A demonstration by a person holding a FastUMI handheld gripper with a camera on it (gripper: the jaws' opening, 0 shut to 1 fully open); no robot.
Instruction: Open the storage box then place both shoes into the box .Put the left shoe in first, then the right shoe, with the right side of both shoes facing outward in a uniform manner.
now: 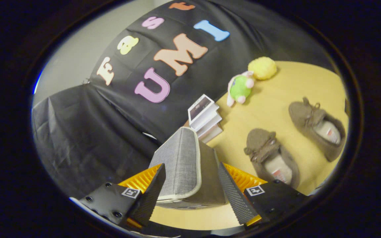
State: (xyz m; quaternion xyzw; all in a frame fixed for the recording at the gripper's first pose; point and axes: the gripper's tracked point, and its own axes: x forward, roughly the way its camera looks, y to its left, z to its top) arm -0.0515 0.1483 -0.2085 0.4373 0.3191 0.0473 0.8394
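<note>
The tongs are standing spread wide, their two fingers flanking the grey fabric storage box with pale piping; whether either finger is touching the cloth cannot be told. The box is resting on the yellow desk, its lid lying closed, between the fingers and reaching just beyond their tips. To the right of the box, a brown suede moccasin shoe with a bow is lying near it, and a second matching brown moccasin is lying farther out on the same side, apart from the first. Just behind the box, a small stack of white books is sitting. Beyond the books, a green and pink plush toy is leaning beside a fluffy yellow ball.
</note>
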